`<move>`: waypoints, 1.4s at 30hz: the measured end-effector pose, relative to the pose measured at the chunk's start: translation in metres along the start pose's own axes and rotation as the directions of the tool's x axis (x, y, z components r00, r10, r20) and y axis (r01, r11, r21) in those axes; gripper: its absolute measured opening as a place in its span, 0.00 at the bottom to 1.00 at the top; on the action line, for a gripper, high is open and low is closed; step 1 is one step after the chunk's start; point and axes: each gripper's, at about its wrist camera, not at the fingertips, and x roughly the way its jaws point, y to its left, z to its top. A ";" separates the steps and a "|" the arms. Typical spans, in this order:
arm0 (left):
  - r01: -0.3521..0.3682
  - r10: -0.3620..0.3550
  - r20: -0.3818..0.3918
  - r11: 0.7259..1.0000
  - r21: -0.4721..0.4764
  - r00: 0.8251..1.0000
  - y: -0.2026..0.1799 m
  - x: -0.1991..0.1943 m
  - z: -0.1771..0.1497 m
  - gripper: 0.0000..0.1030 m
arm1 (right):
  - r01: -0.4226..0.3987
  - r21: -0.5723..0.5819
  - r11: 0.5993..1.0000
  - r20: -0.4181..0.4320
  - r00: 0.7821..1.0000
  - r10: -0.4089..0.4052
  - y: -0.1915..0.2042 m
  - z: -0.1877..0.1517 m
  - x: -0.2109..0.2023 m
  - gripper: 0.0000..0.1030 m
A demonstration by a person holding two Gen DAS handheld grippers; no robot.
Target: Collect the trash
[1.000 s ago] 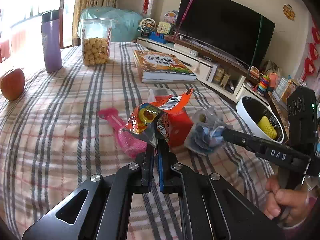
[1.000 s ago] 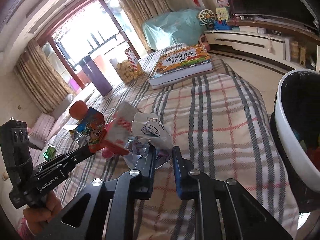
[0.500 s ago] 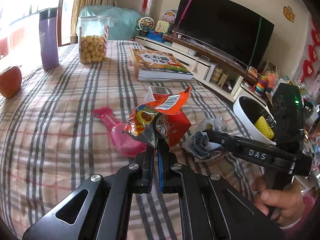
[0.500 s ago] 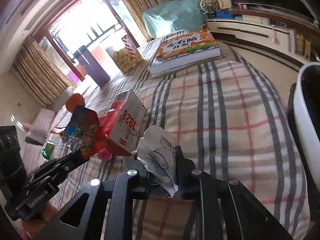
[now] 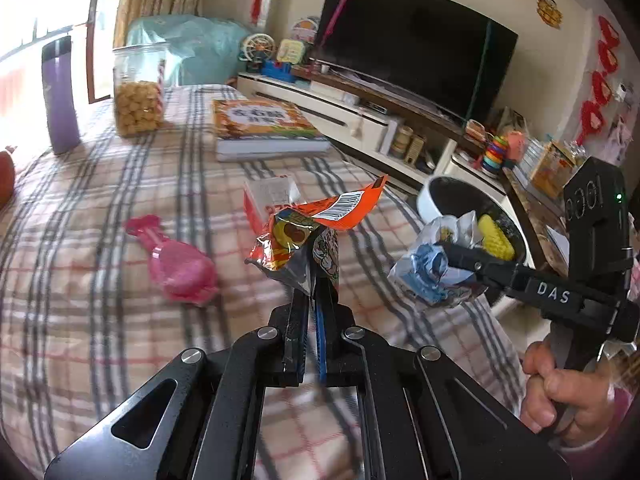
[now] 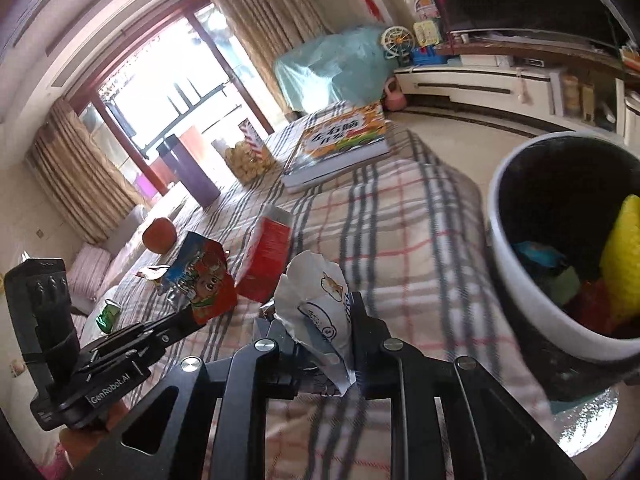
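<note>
Orange snack wrapper (image 5: pixel 316 236) hangs pinched in the closed left gripper (image 5: pixel 312 300) above the plaid tablecloth (image 5: pixel 100 280), left view. Right view: the right gripper (image 6: pixel 320 328) clamps a crumpled white wrapper (image 6: pixel 320 300) beside the white-rimmed bin (image 6: pixel 520 304), 2 loads aloft.

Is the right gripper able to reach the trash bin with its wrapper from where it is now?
Probably yes. The right gripper is shut on the white wrapper, lifted off the table, and the trash bin stands open beside the table edge, with nothing visible between them.
</note>
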 end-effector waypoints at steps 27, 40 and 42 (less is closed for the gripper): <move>0.122 -0.116 -0.056 0.987 0.108 0.992 -0.087 0.024 0.000 0.03 | 0.123 0.102 0.987 0.126 0.983 -0.136 -0.072 -0.015 -0.087 0.19; 0.164 -0.152 -0.080 0.971 0.172 0.985 -0.132 0.039 0.008 0.03 | 0.156 0.155 0.976 0.164 0.970 -0.181 -0.102 -0.013 -0.109 0.19; 0.169 -0.156 -0.083 0.969 0.179 0.984 -0.137 0.041 0.009 0.03 | 0.157 0.159 0.975 0.169 0.968 -0.184 -0.105 -0.012 -0.111 0.19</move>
